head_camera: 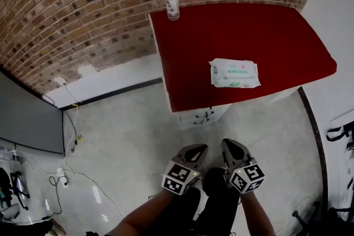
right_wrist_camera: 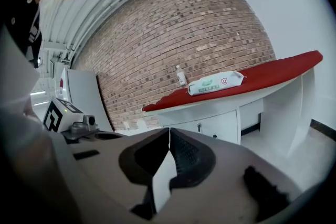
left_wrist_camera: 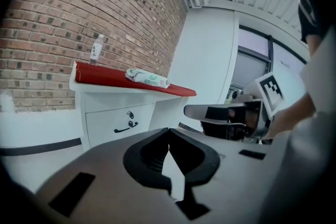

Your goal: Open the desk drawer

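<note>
- Ahead of me, across open floor, the white desk [head_camera: 265, 36] with its red top stands against the brick wall.
- Its drawer [left_wrist_camera: 118, 122] sits flush and closed, so nothing is done yet: approach, grip and pull all remain.
- My left claw [left_wrist_camera: 168, 131] and right claw [right_wrist_camera: 169, 131] are both pressed together on nothing, side by side and well short of the desk.
- A wipes pack [head_camera: 234, 73] lies on the top, clear of the drawer's travel.
- A water bottle [head_camera: 172, 1] stands at the far corner.
- The drawer handle [left_wrist_camera: 126, 127] is untouched, and I judge it unobstructed.
</note>
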